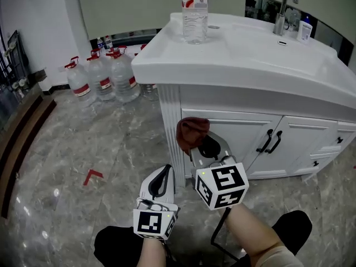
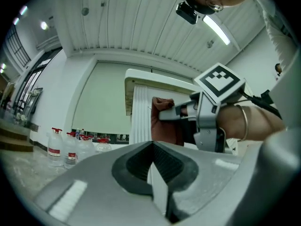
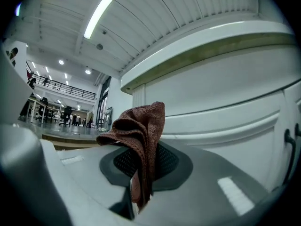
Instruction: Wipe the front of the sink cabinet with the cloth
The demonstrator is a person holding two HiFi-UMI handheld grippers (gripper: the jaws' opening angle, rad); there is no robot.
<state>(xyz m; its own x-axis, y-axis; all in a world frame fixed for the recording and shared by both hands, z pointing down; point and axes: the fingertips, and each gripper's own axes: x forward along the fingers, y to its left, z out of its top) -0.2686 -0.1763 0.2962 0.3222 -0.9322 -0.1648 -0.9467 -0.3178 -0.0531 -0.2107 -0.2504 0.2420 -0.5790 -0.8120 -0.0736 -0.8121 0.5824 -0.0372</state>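
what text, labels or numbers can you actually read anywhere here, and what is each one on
No text reads clearly in any view.
Tall water bottle: red and white label, print too small.
Big water jugs: red labels, too blurred.
Small white bottle: print too small.
Marker cubes: black and white squares only, no letters.
Red floor mark: a corner shape, not a letter.
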